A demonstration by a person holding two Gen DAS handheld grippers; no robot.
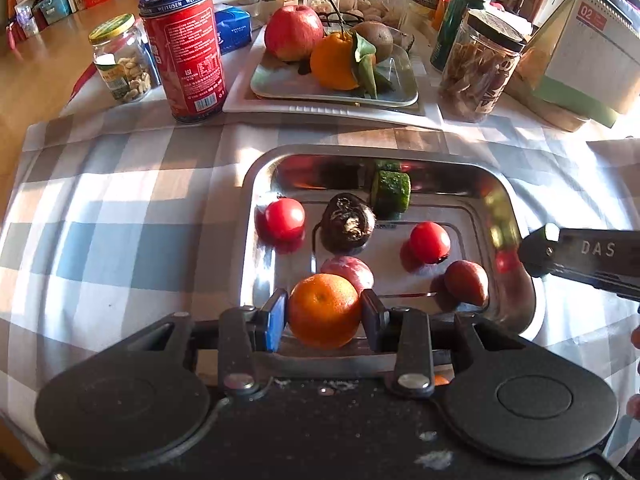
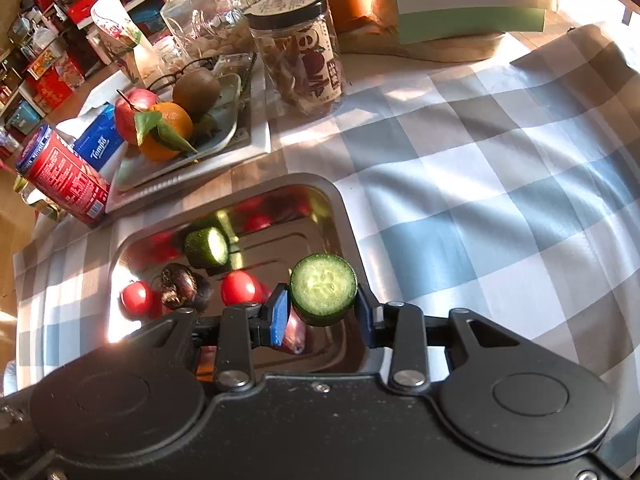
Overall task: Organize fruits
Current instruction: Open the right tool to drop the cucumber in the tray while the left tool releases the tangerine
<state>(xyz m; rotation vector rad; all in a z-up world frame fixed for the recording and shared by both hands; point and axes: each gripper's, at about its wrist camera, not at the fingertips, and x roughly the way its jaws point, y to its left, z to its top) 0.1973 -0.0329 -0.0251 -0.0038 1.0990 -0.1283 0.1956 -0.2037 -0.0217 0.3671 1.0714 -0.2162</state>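
Left hand-held gripper (image 1: 324,314) clamps a small orange (image 1: 324,310) over the steel tray (image 1: 256,168); right hand-held gripper (image 2: 323,312) clamps a cucumber piece (image 2: 323,289).

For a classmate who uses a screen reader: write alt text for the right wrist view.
The right gripper clamps a cucumber piece, cut face toward the camera, above a steel tray on a checked cloth. The tray holds another cucumber piece, cherry tomatoes and a dark fruit.
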